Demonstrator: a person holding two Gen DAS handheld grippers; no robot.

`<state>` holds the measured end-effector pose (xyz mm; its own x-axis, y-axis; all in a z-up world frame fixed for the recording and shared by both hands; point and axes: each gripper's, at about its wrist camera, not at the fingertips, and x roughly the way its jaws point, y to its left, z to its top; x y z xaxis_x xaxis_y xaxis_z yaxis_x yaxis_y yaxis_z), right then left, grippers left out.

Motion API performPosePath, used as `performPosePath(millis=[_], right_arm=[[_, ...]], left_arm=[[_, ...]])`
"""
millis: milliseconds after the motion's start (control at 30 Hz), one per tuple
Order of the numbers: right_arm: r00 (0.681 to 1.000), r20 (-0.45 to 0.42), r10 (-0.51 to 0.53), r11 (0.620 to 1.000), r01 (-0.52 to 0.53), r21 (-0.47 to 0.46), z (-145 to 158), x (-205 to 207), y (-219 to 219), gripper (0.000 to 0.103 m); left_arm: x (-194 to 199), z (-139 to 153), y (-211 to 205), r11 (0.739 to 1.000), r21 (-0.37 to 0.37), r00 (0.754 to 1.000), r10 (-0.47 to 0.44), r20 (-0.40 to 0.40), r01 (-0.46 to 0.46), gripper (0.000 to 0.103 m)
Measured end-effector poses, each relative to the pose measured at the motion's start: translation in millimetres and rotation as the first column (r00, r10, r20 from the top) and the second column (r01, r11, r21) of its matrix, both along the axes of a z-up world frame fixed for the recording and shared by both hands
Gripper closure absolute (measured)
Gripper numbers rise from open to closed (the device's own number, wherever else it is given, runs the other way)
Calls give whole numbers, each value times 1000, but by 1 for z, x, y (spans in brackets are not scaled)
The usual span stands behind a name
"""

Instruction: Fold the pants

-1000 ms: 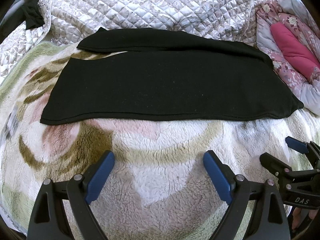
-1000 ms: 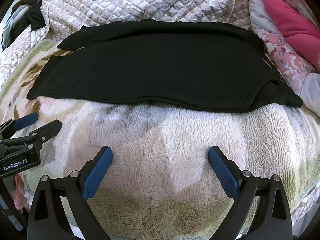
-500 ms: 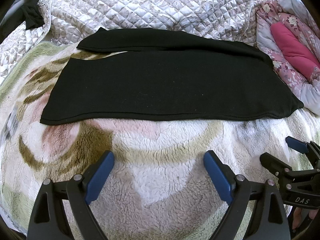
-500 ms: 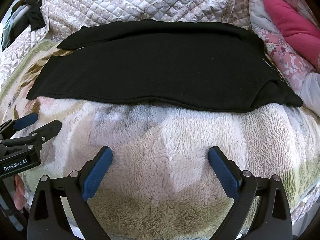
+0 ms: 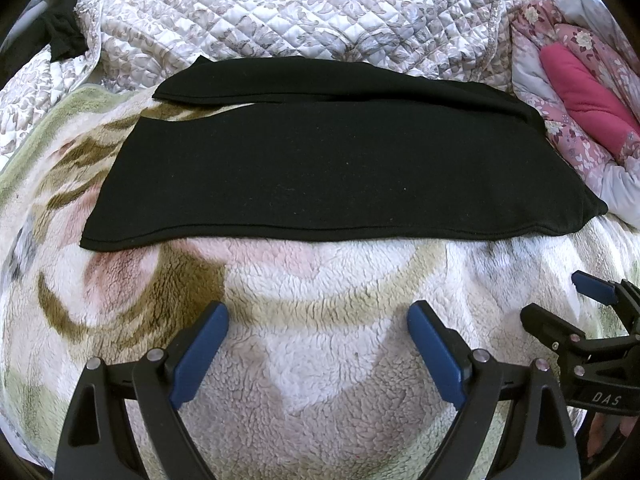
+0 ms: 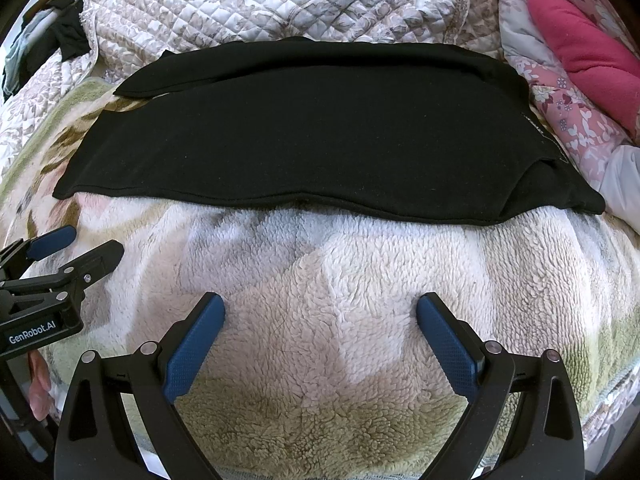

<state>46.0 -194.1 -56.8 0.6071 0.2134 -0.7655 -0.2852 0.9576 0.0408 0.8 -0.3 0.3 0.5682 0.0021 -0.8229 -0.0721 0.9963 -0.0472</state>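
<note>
Black pants (image 5: 332, 168) lie flat across a fleece blanket, one leg laid over the other, leg ends at the left and waist at the right; they also show in the right wrist view (image 6: 304, 128). My left gripper (image 5: 318, 316) is open and empty, hovering over the blanket a short way in front of the pants' near edge. My right gripper (image 6: 320, 304) is open and empty, likewise in front of the near edge, further right. Each gripper shows in the other's view: the right one (image 5: 560, 300) and the left one (image 6: 84, 244).
The patterned fleece blanket (image 5: 320, 280) covers the bed. A quilted grey-white cover (image 5: 300, 12) is bunched behind the pants. A pink floral quilt with a magenta lining (image 5: 580, 80) lies at the right. Dark clothing (image 6: 68, 36) lies at the far left.
</note>
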Motion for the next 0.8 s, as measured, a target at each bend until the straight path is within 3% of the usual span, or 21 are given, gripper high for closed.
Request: performPosePath(millis=[800], right_arm=[[1000,9,2,1000,-2,0,-1,-3,0,6]], left_arm=[[-1,-3,-6,1000,5,1000,-4,9,4,10]])
